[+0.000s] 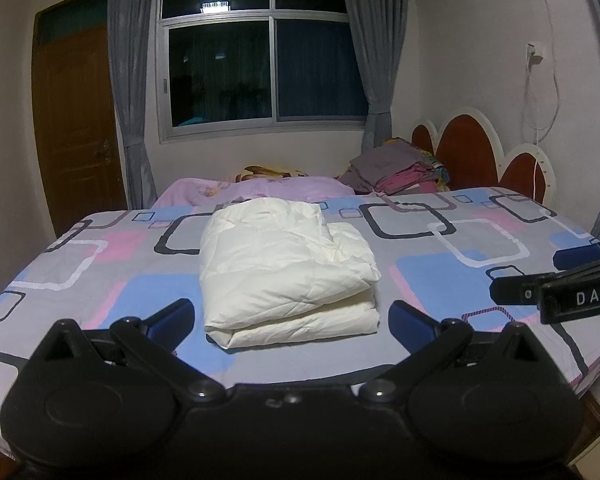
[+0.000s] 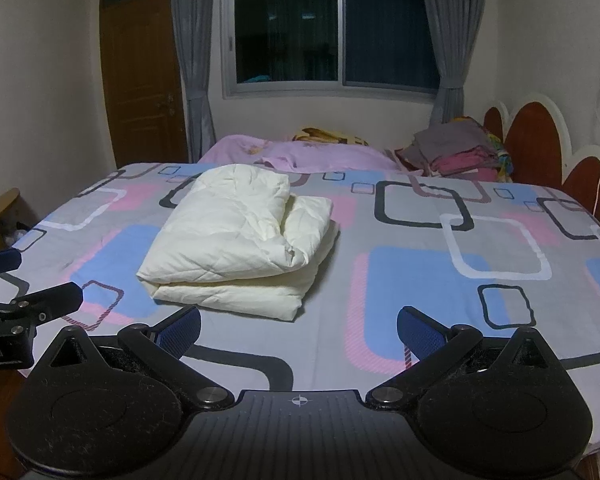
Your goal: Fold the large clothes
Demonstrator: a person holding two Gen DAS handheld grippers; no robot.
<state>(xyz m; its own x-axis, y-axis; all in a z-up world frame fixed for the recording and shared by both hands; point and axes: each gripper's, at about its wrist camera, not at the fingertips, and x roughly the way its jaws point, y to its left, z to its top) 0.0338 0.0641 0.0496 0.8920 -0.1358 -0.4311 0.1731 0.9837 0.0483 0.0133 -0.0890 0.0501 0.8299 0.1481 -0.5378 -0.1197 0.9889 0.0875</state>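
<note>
A cream padded garment (image 1: 284,268) lies folded into a thick bundle on the patterned bed sheet (image 1: 440,280). In the right wrist view the same bundle (image 2: 236,240) sits left of centre. My left gripper (image 1: 292,320) hovers just in front of the bundle's near edge, open, nothing between its blue pads. My right gripper (image 2: 298,330) is open too, a short way nearer than the bundle and to its right, holding nothing. Each gripper shows at the edge of the other's view: the right gripper (image 1: 540,280) at the right, the left gripper (image 2: 20,284) at the left.
A pink blanket (image 1: 256,190) lies along the far side of the bed. A stack of folded grey and pink clothes (image 1: 396,170) rests by the red headboard (image 1: 468,152). A window with grey curtains (image 1: 260,52) and a wooden door (image 1: 76,120) stand behind.
</note>
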